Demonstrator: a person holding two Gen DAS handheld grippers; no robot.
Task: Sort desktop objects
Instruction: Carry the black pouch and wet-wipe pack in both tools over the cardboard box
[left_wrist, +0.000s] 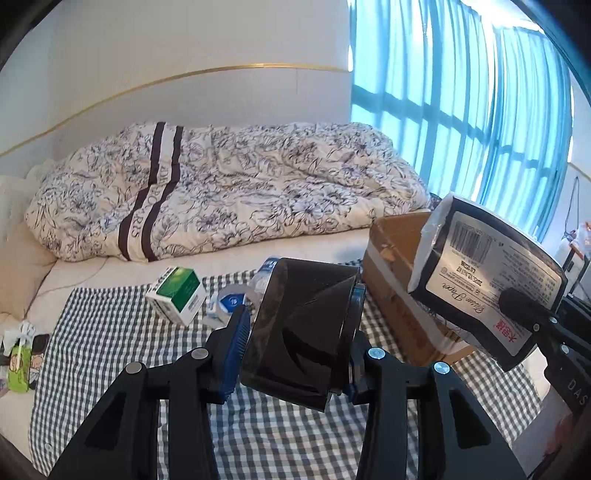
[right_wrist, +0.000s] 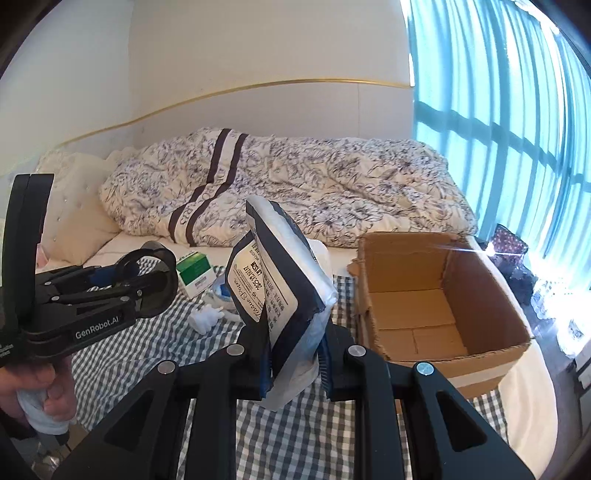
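The left gripper (left_wrist: 295, 332) pinches a black roll (left_wrist: 303, 328); the right gripper (right_wrist: 291, 354) pinches a tissue pack (right_wrist: 280, 280). Both hang above the checked cloth (left_wrist: 110, 332). The cardboard box (right_wrist: 480, 295) at two o'clock looks empty, so sorting seems barely begun; a green carton (left_wrist: 177, 291) and clutter at eleven o'clock remain.

We are in a bedroom of a home: a bed (left_wrist: 229, 258) fills the middle of the frame, with a crumpled floral duvet (left_wrist: 229, 188) and a cream pillow (left_wrist: 22, 258) at the left edge. Behind it runs a white padded headboard wall with a gold trim line (left_wrist: 221, 70), and at the upper right a barred window glows through teal curtains (left_wrist: 480, 110)
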